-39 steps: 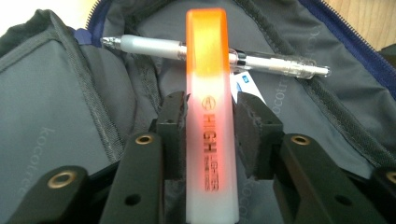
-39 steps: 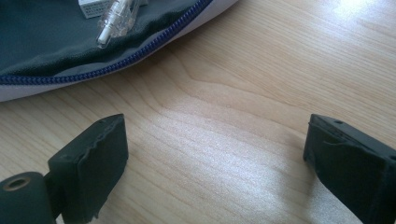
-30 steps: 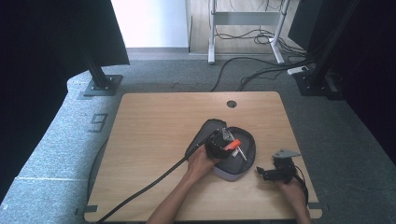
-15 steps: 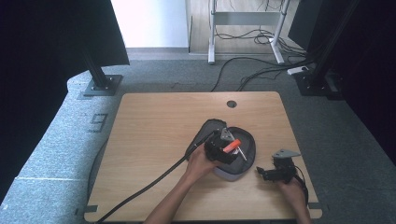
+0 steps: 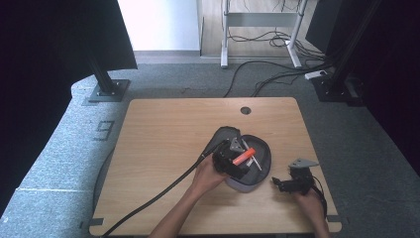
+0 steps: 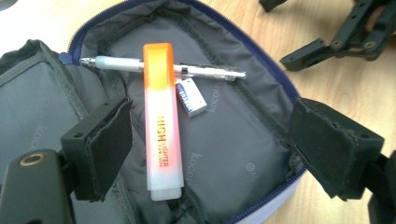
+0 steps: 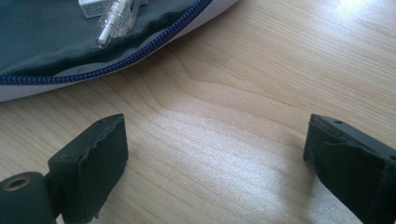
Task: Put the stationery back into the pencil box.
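Three items lie in the open case (image 6: 224,158) near the bench's right front corner: highlighter (image 6: 161,126) across pen (image 6: 201,71), eraser (image 6: 191,97) beside. Your left gripper (image 6: 205,149) has just been opening, empty, above them; right gripper (image 7: 215,158) waits wide, empty, alongside.

Bright, even daylight; soft shadows; gripper views slightly blurred.

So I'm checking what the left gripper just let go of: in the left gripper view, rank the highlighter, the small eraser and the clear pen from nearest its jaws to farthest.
1. Highlighter: between the open jaws, untouched, lying in the pencil case.
2. Eraser: just beyond, right of the highlighter.
3. Pen: farthest, crossing under the highlighter's orange cap.
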`<state>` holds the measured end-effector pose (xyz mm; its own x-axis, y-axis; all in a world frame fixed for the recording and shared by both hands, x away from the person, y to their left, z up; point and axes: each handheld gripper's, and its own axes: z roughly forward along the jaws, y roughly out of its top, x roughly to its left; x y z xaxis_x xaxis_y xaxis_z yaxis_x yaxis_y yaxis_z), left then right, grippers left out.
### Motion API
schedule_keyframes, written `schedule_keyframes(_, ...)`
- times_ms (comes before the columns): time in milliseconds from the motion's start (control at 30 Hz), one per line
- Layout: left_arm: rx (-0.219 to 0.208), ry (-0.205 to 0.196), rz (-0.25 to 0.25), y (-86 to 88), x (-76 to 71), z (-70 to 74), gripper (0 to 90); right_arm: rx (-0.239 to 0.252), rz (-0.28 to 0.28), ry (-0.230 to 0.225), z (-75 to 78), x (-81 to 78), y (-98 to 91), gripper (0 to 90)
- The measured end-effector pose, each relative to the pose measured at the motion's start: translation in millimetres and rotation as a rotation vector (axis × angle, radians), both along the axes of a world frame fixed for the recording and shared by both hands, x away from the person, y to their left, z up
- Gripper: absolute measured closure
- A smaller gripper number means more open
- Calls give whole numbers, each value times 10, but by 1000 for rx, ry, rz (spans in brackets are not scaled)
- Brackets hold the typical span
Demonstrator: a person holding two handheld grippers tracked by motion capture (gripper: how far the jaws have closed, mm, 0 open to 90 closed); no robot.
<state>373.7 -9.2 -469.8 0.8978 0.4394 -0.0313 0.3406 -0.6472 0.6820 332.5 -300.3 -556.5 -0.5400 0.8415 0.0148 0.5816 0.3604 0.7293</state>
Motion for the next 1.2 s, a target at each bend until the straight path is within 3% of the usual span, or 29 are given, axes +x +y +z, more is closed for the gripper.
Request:
schedule_keyframes(167,-5,-21,-13,51,-50,34,144,0,0,-2,-1,1,0,61)
schedule_keyframes(367,19,-56,-19,156,-80,39,143,0,-1,-2,-1,0,1,61)
schedule_keyframes(667,-4,-59,-1,252,-87,35,145,-1,1,-1,0,1,0,61)
schedule_keyframes(733,7,-62,-6,249,-97,23,146,0,0,-2,-1,1,1,61)
schedule_keyframes(833,43,-73,-14,218,-117,-35,153,0,-1,-2,-1,1,1,61)
schedule_keyframes(867,72,-79,-23,203,-125,-70,160,-1,2,-1,0,1,-1,61)
schedule_keyframes(900,128,-84,-38,158,-150,-170,162,0,0,-2,-1,1,0,61)
schedule_keyframes(933,128,-84,-38,158,-150,-170,179,0,0,-2,-1,1,0,61)
schedule_keyframes(967,206,-89,-71,105,-181,-305,193,-1,1,-2,-1,1,0,61)
schedule_keyframes(1000,206,-89,-71,105,-181,-305,194,-1,1,-2,-1,1,0,61)
schedule_keyframes(1033,275,-91,-109,53,-224,-453,194,-1,2,-1,0,1,-1,61)
schedule_keyframes(1100,290,-87,-131,34,-242,-514,189,-1,2,-1,0,1,-1,61)
schedule_keyframes(1133,303,-108,-136,19,-271,-552,151,-1,2,-1,-1,0,-1,61)
schedule_keyframes(1200,283,-106,-139,15,-294,-561,182,-1,2,-1,-1,0,-1,61)
